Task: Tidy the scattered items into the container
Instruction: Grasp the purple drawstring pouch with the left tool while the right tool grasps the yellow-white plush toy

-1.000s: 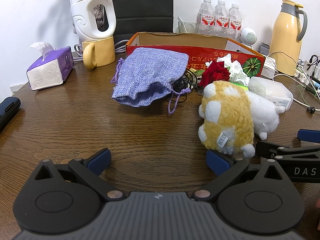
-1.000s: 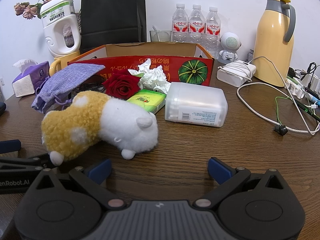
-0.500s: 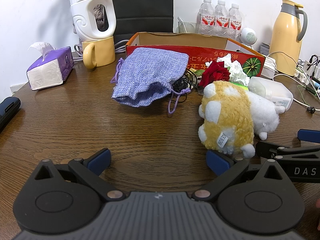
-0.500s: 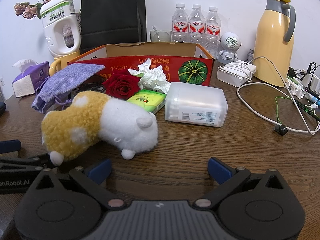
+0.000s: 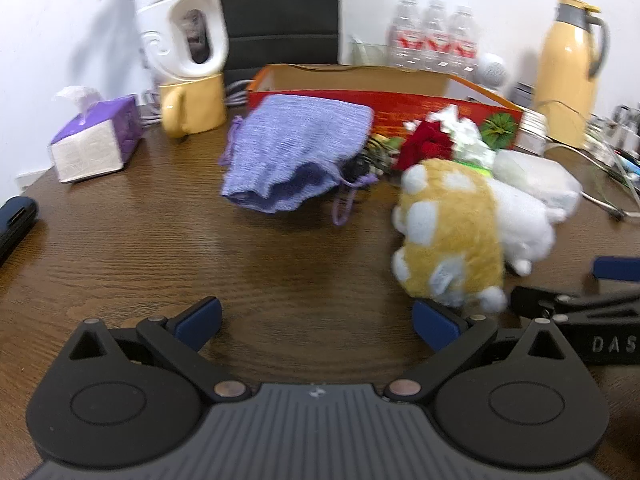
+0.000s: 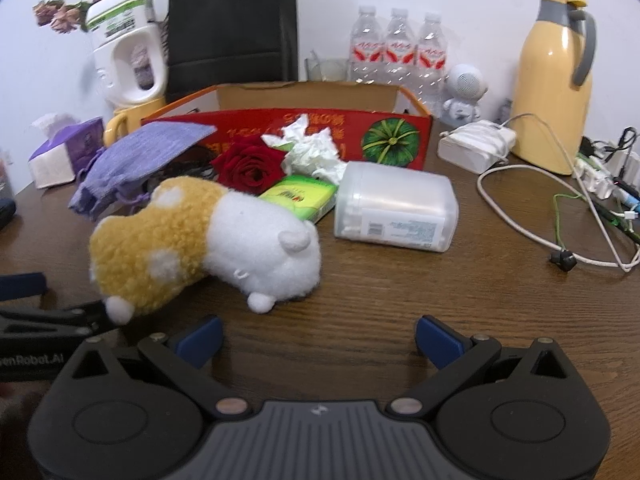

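Both tools shifted slightly, left tool point(image 5: 316, 318) and right tool point(image 6: 318, 334) spread apart, empty, plush toy point(image 6: 204, 240) seemingly untouched

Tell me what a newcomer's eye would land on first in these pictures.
Probably the yellow-and-white plush toy, lying on its side on the wooden table just ahead of both open hand-held grippers. Behind it the red cardboard box stands out, with a red rose, crumpled tissue and a purple pouch clustered against its front.

The left wrist view is motion-blurred throughout. The purple pouch point(image 6: 136, 160) hides the dark cords beneath it, and the red box's point(image 6: 320, 128) interior is unseen.
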`<state>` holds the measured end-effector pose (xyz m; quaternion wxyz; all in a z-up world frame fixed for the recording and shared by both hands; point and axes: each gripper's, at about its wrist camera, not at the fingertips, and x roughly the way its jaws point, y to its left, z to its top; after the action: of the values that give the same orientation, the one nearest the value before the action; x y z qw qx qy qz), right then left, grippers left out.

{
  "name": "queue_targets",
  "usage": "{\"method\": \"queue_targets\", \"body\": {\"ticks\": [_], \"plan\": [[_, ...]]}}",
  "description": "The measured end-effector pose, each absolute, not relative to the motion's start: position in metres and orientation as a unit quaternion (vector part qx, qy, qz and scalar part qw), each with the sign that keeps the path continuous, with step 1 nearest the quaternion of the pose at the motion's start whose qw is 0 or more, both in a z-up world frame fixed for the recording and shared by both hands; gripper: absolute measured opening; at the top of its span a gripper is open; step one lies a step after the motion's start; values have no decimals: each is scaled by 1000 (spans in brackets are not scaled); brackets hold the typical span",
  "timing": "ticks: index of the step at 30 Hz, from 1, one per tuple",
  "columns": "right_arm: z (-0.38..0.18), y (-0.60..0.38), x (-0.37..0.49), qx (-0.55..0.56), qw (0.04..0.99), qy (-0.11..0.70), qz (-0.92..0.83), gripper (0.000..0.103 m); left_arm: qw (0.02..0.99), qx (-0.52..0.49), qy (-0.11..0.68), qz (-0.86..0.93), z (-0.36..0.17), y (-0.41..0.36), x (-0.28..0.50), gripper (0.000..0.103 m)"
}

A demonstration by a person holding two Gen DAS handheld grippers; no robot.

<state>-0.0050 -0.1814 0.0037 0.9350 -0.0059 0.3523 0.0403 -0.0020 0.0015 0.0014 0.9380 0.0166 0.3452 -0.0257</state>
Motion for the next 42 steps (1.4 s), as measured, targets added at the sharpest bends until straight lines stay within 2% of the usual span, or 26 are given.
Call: {"method": "queue_targets", "body": {"ticks": [4, 7, 10, 15, 18, 20, 21, 22, 23, 24, 27, 28, 38, 40, 42], "plan": [[16, -188, -22, 10, 945, 321, 64, 103, 934, 53, 341, -90, 6, 5, -14, 103], [29, -193, -29, 29, 946, 307, 101, 103, 961, 52, 257, -91, 20, 22, -34, 103], [39, -188, -31, 62, 939, 300, 156, 103, 975, 44, 204, -71, 34, 40, -15, 103], [40, -150, -17, 69, 928, 308, 196, 96, 961, -53, 270, -41, 40, 70, 54, 103], [35, -129, -8, 36, 931, 316, 182, 90, 947, -110, 296, -61, 34, 89, 69, 93], [31, -123, -2, 30, 931, 323, 170, 85, 936, -140, 319, -47, 27, 97, 73, 75], [30, -121, 0, 26, 931, 326, 162, 83, 931, -151, 329, -43, 24, 99, 74, 70], [28, -118, 2, 20, 931, 332, 154, 81, 926, -163, 336, -49, 21, 101, 74, 61], [25, -118, 3, 17, 929, 338, 148, 71, 922, -172, 341, -60, 19, 104, 73, 49], [22, -119, 5, 20, 928, 342, 145, 57, 918, -178, 346, -72, 17, 105, 72, 43], [17, -125, 5, 40, 928, 342, 140, 50, 917, -179, 344, -97, 17, 104, 66, 24], [17, -127, 3, 43, 930, 340, 136, 49, 919, -175, 340, -99, 20, 103, 64, 11], [38, -145, -31, 39, 944, 296, 142, 43, 947, -155, 257, -114, 63, 91, 8, 6], [47, -148, -37, 34, 948, 282, 140, 39, 951, -167, 233, -118, 72, 93, -2, 6], [57, -151, -44, 23, 954, 267, 137, 30, 954, -173, 211, -122, 80, 93, -8, 6]]}}
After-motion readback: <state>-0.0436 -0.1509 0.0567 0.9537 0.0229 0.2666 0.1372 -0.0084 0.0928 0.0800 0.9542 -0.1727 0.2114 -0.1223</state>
